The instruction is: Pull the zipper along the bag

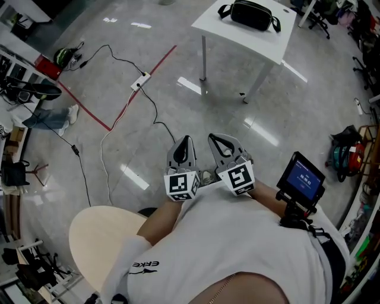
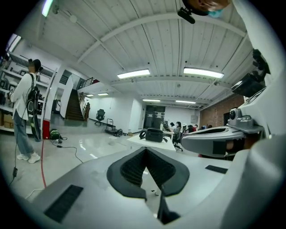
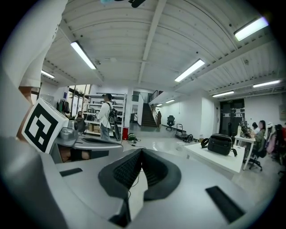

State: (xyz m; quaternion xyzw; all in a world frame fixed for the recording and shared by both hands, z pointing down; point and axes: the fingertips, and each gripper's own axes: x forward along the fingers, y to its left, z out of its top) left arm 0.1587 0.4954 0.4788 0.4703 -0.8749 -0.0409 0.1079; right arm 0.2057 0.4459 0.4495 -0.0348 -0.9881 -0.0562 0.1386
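Observation:
A black bag (image 1: 252,15) with a strap lies on a white table (image 1: 237,34) at the far end of the floor, well away from both grippers. My left gripper (image 1: 185,140) and right gripper (image 1: 212,138) are held side by side close to the person's chest, pointing outward over the grey floor. Both are shut with nothing between the jaws. The left gripper view looks past its closed tips (image 2: 145,150) to the bag (image 2: 154,134) in the distance. In the right gripper view, the bag (image 3: 221,144) sits off to the right of the closed tips (image 3: 141,150).
A round beige seat (image 1: 107,237) stands at the person's left. Cables and a power strip (image 1: 141,81) trail across the floor beside a red tape line (image 1: 127,101). A small blue screen (image 1: 301,178) is mounted at the person's right. Someone with a backpack (image 2: 24,120) stands by the shelves.

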